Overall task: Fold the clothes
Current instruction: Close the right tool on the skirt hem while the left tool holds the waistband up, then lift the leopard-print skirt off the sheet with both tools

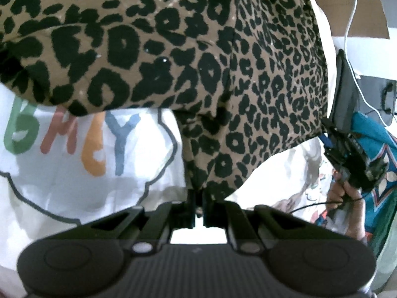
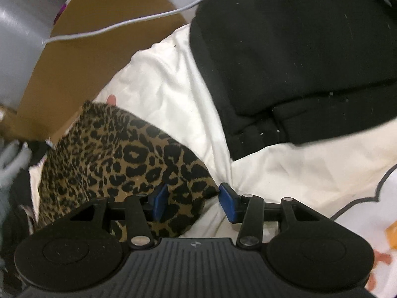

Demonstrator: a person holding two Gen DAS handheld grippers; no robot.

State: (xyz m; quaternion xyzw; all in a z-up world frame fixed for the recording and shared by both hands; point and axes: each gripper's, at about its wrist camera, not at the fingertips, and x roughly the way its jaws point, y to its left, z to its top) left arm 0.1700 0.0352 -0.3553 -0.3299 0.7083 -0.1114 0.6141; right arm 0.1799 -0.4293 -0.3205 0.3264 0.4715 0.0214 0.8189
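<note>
A leopard-print garment [image 1: 188,57] hangs lifted and fills most of the left wrist view. My left gripper [image 1: 198,198] is shut on a bunched fold at its lower edge. Under it lies a white T-shirt [image 1: 74,173] with coloured letters. In the right wrist view the leopard garment [image 2: 119,159] spreads over white cloth [image 2: 173,94]. My right gripper [image 2: 196,202] is open, and the garment's edge lies across the gap by the left blue pad [image 2: 160,200]. The right blue pad [image 2: 229,203] rests over white cloth.
A folded black garment [image 2: 297,62] lies on the white cloth at the upper right. A brown cardboard box [image 2: 99,57] and a white cable [image 2: 124,26] are at the upper left. A hand [image 1: 345,193] and a teal patterned garment [image 1: 379,149] are at the right edge.
</note>
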